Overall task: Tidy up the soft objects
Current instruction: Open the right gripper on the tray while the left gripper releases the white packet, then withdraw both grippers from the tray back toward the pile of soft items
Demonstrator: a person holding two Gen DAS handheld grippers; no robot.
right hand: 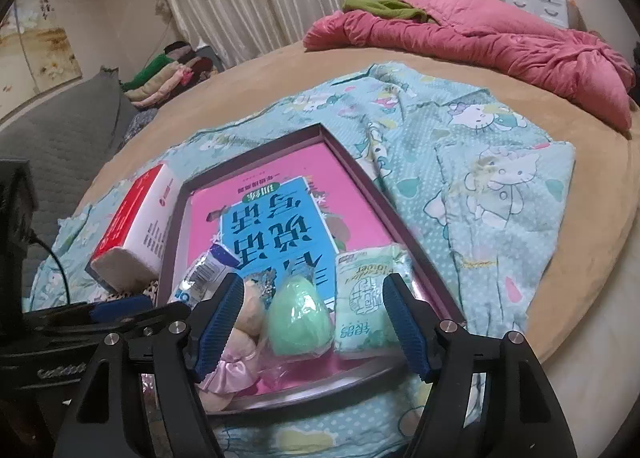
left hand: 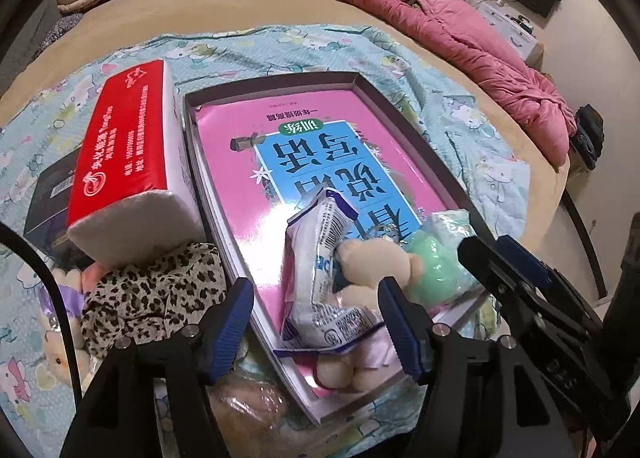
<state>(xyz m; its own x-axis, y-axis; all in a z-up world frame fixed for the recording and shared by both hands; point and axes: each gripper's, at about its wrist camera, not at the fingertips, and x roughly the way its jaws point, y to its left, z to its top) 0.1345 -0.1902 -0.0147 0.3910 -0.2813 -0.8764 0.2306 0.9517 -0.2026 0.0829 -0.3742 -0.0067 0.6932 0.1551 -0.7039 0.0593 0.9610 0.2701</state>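
A: What lies at nine o'clock?
B: A red tissue pack (left hand: 132, 154) beside the tray (left hand: 276, 84), resting on a leopard-print cloth (left hand: 156, 294).
A: And in the tray?
B: A pink book (left hand: 320, 146). At its six o'clock edge sit a white sachet (left hand: 324, 270), a plush toy (left hand: 368, 262), a green egg (right hand: 298, 318) and a small tissue packet (right hand: 368, 298).
A: The left gripper (left hand: 316, 322)?
B: Jaws apart, either side of the sachet and toy, not pressing.
A: The right gripper (right hand: 314, 322), at three o'clock?
B: Also apart, the egg and packet lying loose between.
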